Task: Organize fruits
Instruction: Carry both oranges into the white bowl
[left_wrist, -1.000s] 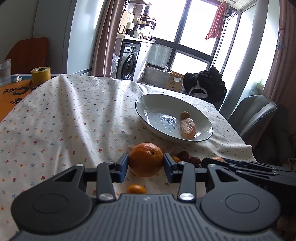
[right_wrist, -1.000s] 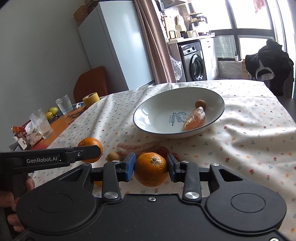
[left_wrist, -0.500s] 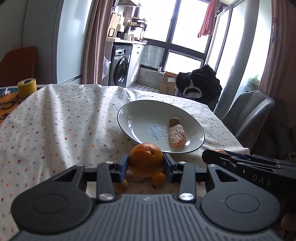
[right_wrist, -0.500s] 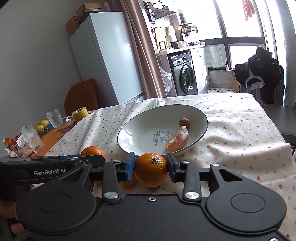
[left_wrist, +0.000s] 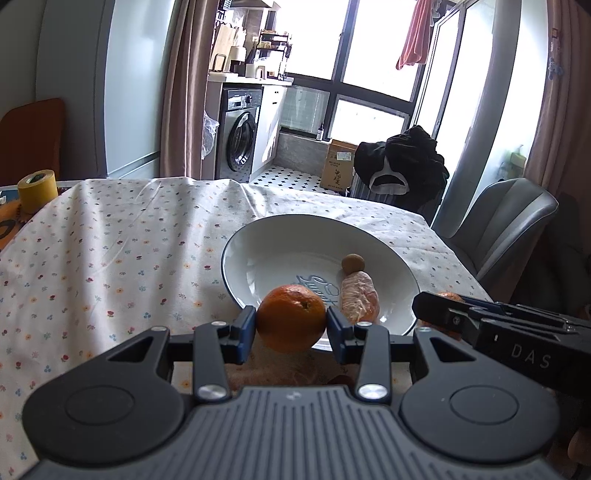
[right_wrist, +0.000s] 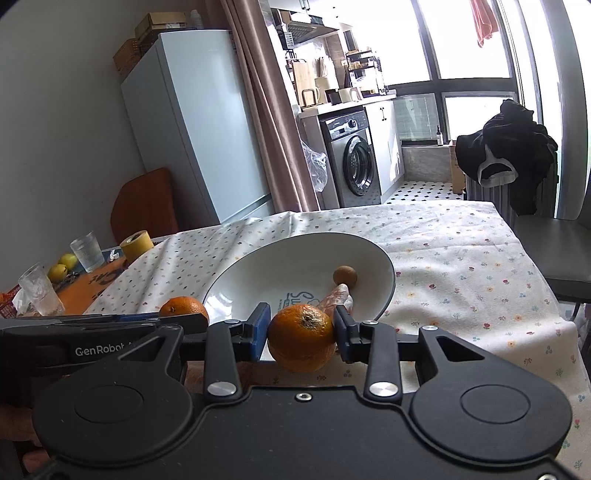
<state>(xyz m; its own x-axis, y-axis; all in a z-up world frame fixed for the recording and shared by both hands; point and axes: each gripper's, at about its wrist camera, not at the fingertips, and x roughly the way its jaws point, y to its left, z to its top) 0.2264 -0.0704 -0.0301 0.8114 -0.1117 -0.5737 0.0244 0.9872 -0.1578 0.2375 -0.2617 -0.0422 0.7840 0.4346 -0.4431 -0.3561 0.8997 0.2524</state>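
The left gripper (left_wrist: 291, 324) is clamped on an orange (left_wrist: 291, 322), carried at the near rim of the white bowl (left_wrist: 258, 240) on the desk (left_wrist: 110, 251). A peeled citrus piece (left_wrist: 359, 297) and a small brown fruit (left_wrist: 352, 263) already lie in the bowl. The right gripper (right_wrist: 301, 334) grips a second orange (right_wrist: 301, 338) just short of the rim. Both oranges likely remain to be dropped in; whatever fruit is left on the desk below is hidden.

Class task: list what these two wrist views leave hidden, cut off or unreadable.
1. Left wrist view: fruit left on the tablecloth below the left gripper is mostly hidden by its body and its orange.
2. Right wrist view: the right gripper's orange covers part of the peeled fruit and of the bowl's lettering.
3. Left wrist view: the right gripper's orange is largely hidden by its finger.
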